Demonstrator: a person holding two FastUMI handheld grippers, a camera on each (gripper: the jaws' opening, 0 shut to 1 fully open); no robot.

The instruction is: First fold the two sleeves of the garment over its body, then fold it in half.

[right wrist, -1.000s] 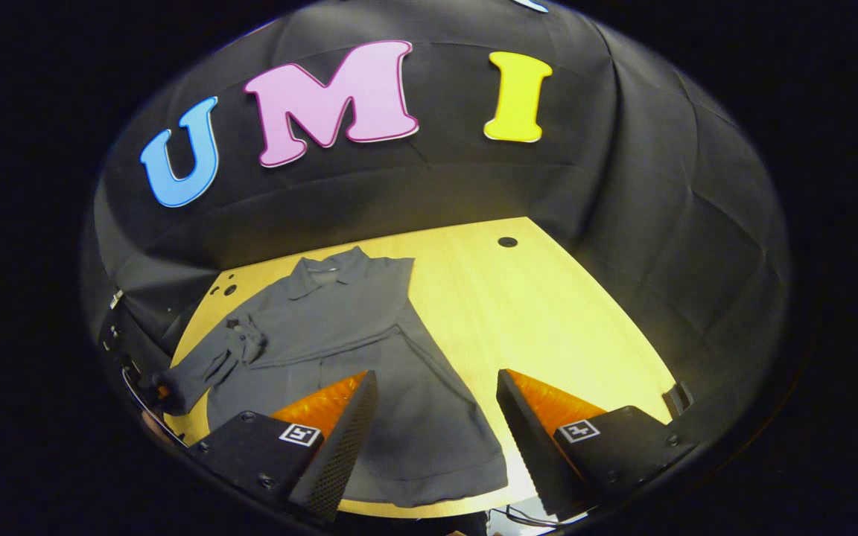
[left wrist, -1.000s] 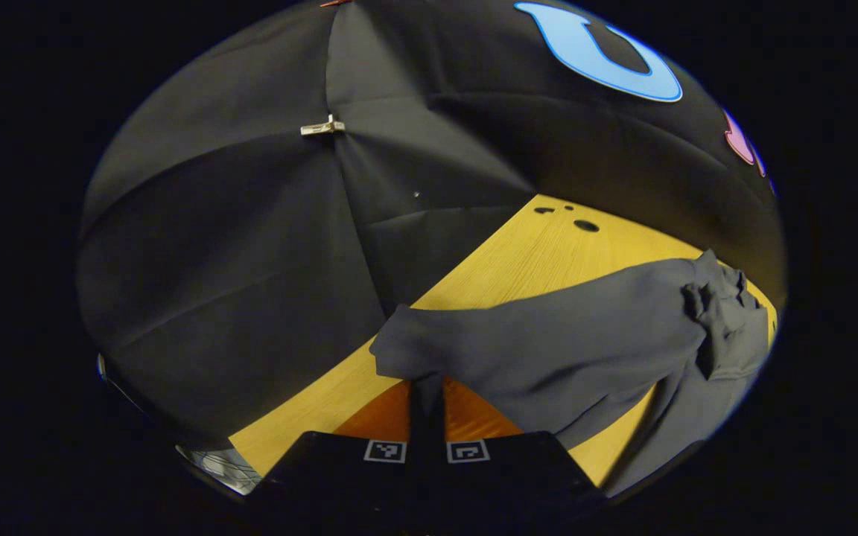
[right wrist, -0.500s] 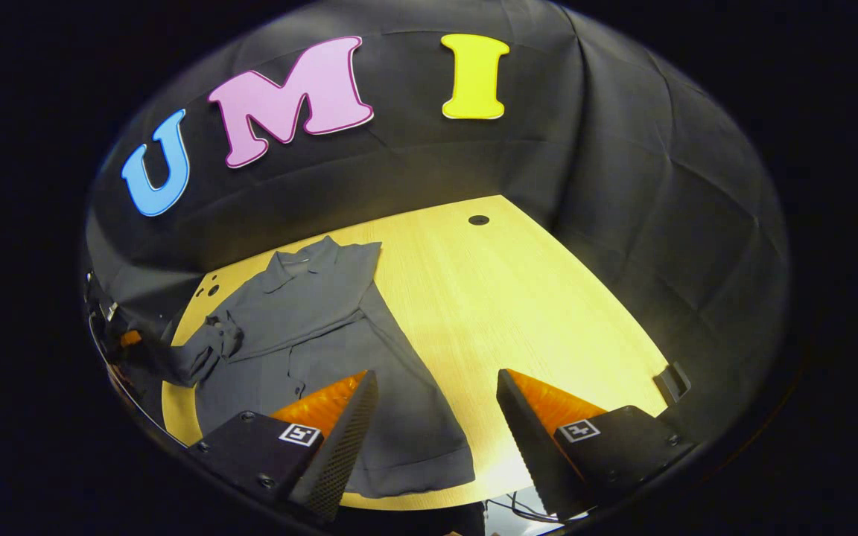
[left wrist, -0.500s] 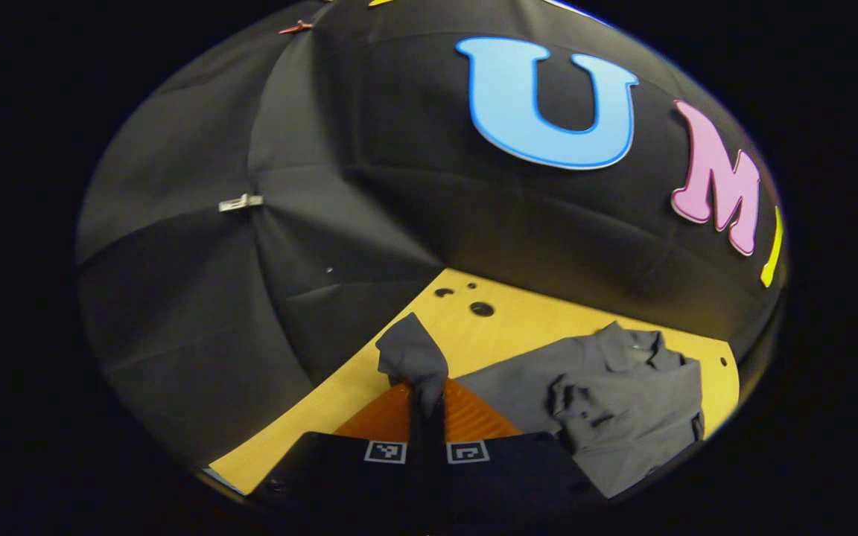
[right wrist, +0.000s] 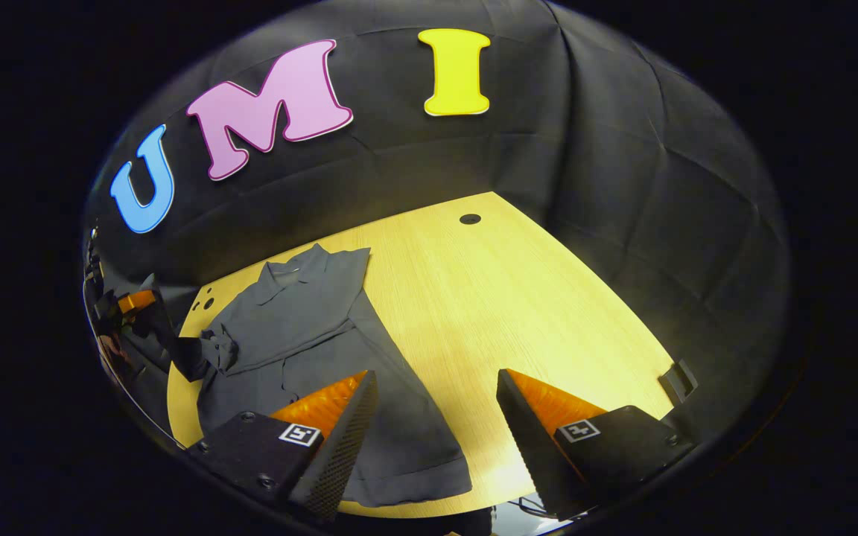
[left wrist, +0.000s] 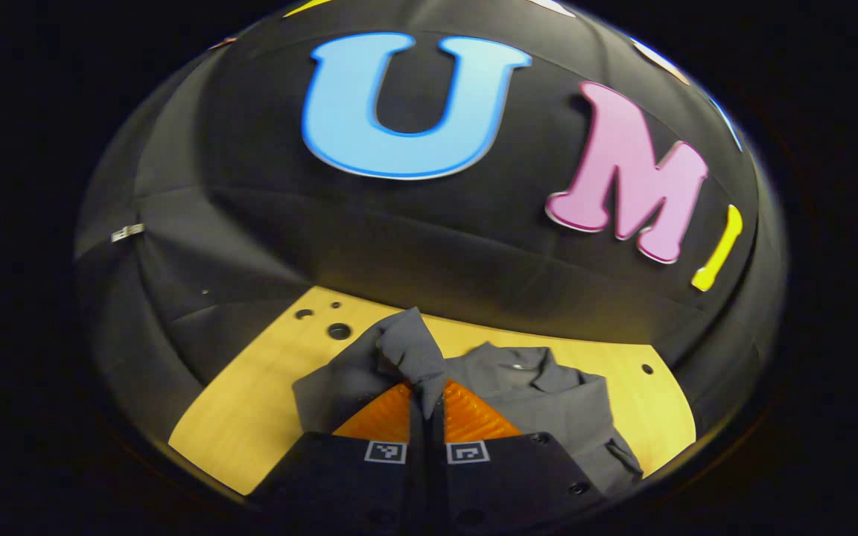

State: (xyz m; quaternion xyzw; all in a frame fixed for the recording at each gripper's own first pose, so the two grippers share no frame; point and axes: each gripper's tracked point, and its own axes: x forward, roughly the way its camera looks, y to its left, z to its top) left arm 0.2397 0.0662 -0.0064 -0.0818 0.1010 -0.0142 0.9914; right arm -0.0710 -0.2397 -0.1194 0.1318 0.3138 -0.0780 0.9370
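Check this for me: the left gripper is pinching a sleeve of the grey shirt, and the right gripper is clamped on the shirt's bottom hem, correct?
One part is wrong. The right gripper is not clamped on anything: the right gripper view shows its jaws wide apart, hovering above the grey shirt and the table. The rest holds: in the left gripper view the left gripper is shut on the sleeve.

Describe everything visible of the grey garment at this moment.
The garment is a dark grey collared shirt of soft woven-looking cloth, lying mostly flat on the wooden table, collar toward the booth's wall, hem near the front edge. One sleeve already lies folded across its body. The other sleeve's cuff is pinched in the left tool and lifted, bunched. The right tool hangs open above the hem.
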